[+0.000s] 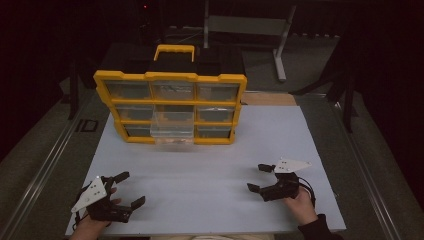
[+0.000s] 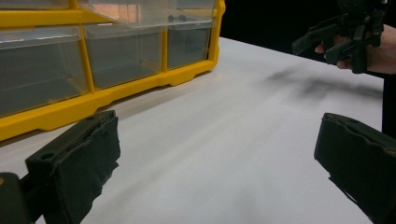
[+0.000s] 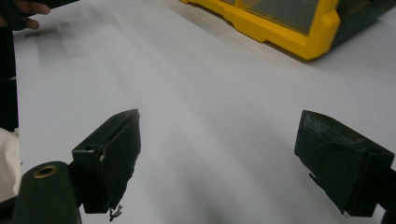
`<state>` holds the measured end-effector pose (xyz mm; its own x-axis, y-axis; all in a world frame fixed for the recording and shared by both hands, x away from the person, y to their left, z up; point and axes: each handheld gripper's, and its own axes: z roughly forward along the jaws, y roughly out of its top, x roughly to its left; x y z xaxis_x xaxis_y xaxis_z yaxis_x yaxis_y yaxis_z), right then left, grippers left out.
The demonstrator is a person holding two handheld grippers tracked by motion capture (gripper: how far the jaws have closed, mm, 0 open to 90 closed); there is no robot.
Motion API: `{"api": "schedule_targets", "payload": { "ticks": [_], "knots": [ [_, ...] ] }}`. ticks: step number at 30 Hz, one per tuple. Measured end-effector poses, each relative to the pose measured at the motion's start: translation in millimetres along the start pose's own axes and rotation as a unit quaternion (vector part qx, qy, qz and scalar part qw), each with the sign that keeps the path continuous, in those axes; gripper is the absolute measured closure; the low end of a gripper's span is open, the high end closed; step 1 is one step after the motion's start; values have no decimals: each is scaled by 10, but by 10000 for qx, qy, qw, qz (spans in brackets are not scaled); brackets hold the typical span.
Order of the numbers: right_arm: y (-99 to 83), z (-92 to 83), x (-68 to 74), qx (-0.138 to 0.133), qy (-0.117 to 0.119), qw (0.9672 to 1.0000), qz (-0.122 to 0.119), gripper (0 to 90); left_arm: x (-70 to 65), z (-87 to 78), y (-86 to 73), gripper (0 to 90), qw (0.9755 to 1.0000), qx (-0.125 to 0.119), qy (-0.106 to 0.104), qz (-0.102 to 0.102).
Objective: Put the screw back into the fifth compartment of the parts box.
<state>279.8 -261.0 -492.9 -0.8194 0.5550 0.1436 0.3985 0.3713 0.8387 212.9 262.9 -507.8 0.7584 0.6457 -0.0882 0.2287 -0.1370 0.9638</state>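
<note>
Drawer cabinet (image 1: 170,107) sits at the far middle of the white table (image 1: 210,165), yellow frame, three rows of three clear drawers, tilted back against a black case with a yellow handle (image 1: 174,51) behind it. That lean looks deliberate: it presents the drawer fronts up toward the person rather than flat out.

One clear drawer (image 1: 172,125), in the centre column low down, sticks out toward the near edge, well proud of its neighbours. From the left gripper view a couple of small dark pieces show inside a pulled-out drawer (image 2: 144,16), too small to name.

Now the tools. Left gripper (image 1: 126,189) waits at the near left corner of the table, jaws spread wide, nothing between them; its own view shows both pads well apart over bare white surface, with the cabinet's yellow base (image 2: 107,95) ahead and to the side. Right gripper (image 1: 260,177) hovers at the near right, jaws likewise parted and empty, angled inward toward the middle.

Both are well apart from the cabinet and from each other. My read: a ready stance, hands low and symmetric, jaws opened in advance so either can go straight in. With the middle drawer hanging out, that's the likely target, either to fetch from it or to push it home.
</note>
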Motion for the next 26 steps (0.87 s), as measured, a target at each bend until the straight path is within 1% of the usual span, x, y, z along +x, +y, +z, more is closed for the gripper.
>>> {"api": "schedule_targets", "payload": {
  "ticks": [4, 7, 11, 18, 20, 26],
  "knots": [
    [-62, -39, -27, 44, -17, 10000, 39, 146, 0, 0, 0, 12, 10000, 0, -2, -1],
    [-157, -81, -65, 133, -102, 9998, 111, 146, -2, -1, 1, 11, 10000, -4, -4, 2],
    [-236, -115, -87, 144, -105, 9996, 231, 146, -2, -2, 1, 12, 10000, -5, 3, 2],
    [-339, -145, -115, 166, -123, 9993, 319, 146, 0, -1, -1, 12, 10000, 1, -4, 2],
    [-358, -142, -122, 179, -110, 9991, 365, 146, 1, -1, -2, 12, 10000, 0, -5, -3],
    [-368, -121, -120, 214, -87, 9991, 355, 146, 3, 2, -3, 11, 10000, 8, -16, 1]
  ]
}}
